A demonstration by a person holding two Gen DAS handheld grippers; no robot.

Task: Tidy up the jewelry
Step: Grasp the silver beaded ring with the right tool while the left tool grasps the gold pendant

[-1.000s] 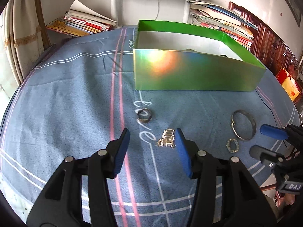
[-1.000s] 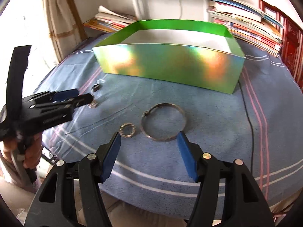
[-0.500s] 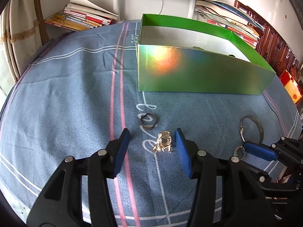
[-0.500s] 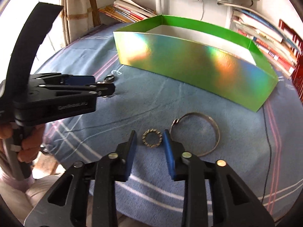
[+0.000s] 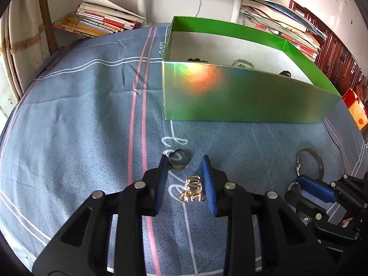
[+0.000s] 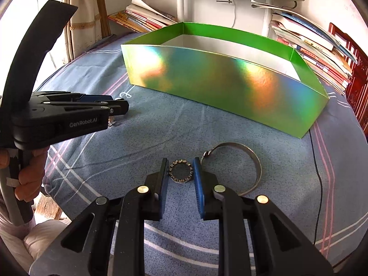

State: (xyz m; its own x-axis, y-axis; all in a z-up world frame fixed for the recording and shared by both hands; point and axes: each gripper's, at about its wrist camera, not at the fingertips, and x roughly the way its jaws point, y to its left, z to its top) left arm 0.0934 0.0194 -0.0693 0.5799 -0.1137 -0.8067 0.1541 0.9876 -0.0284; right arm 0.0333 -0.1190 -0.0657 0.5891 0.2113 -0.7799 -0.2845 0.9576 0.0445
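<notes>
A tangled gold piece (image 5: 192, 189) lies on the blue cloth between the pads of my left gripper (image 5: 184, 157), whose jaws are closing. It touches the right pad while the left pad stands apart. A dark ring (image 5: 178, 166) lies just past the fingertips. My right gripper (image 6: 180, 159) is shut on a small toothed ring (image 6: 180, 172) that rests on the cloth. A silver bangle (image 6: 258, 168) lies just right of it. The green box (image 5: 241, 96) stands behind with beaded pieces inside. The left gripper (image 6: 115, 108) also shows at the left of the right wrist view.
Stacks of books (image 5: 101, 20) lie behind the round table, and more lean at the back right (image 6: 322, 53). A thin black cable (image 6: 317, 184) runs over the cloth right of the bangle. A person's hand (image 6: 30, 172) holds the left gripper at the table's near edge.
Both grippers came forward over their pieces. The right jaws closed from wide onto the toothed ring. The left jaws narrowed around the gold piece.
</notes>
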